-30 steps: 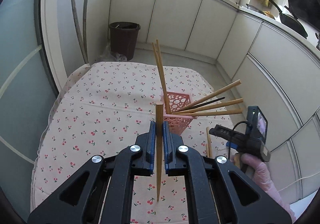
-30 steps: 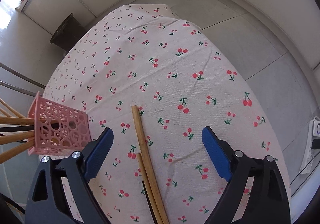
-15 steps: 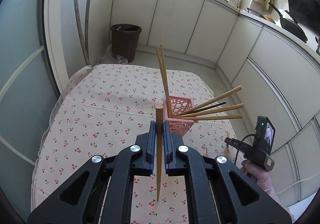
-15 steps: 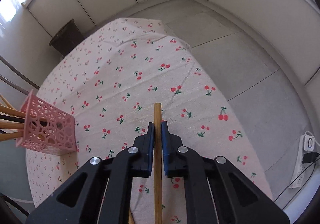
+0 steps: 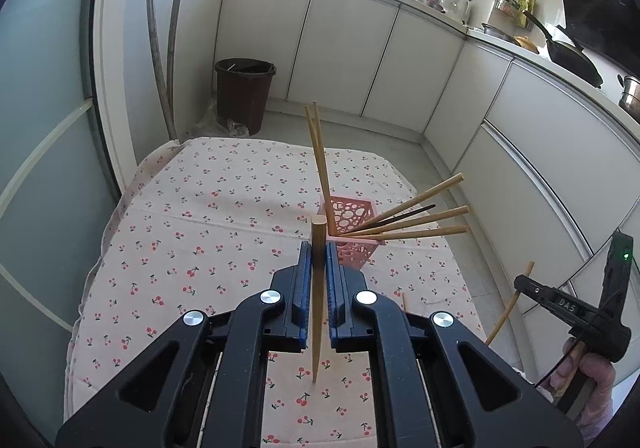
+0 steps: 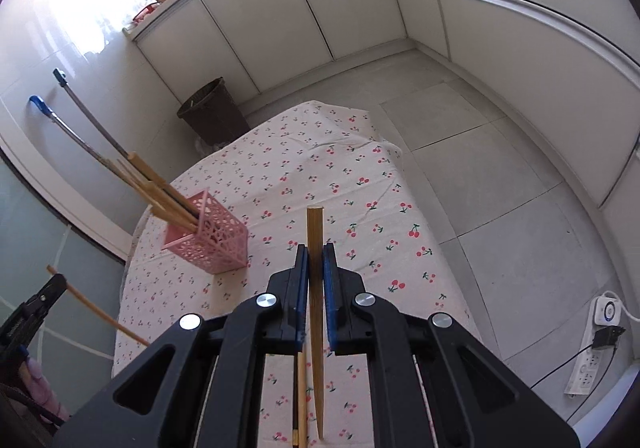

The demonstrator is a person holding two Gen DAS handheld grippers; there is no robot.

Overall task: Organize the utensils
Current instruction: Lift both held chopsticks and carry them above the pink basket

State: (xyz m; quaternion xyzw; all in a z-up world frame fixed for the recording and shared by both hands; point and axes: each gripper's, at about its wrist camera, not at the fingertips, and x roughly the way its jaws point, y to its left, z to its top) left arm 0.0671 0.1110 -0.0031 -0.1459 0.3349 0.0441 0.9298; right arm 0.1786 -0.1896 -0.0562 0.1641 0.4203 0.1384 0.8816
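Both tongs are closed, each on a single wooden chopstick. The left tongs (image 5: 319, 248) pinch a chopstick (image 5: 317, 312) that runs along the fingers, blunt end forward and thin tip hanging back over the cherry-print desk (image 5: 208, 216). The right tongs (image 6: 316, 250) grip another chopstick (image 6: 316, 312) the same way, blunt end ahead.

The pink holder (image 5: 354, 226) stands upright on the desk, just ahead of the left tongs and slightly to their right; from the right tongs it lies forward and well to the left (image 6: 210, 236). By that reading the left hand is the nearer one, and its stick would have to be swung from lying forward to pointing down before it can enter the open top.

Counted in the left view: six sticks in the holder, two pale ones leaning away and three pale plus one dark one fanned to the right. Two more are held, one per hand. One further chopstick (image 6: 301, 396) lies on the desk beneath the right tongs, its long axis along the fingers. One holder.
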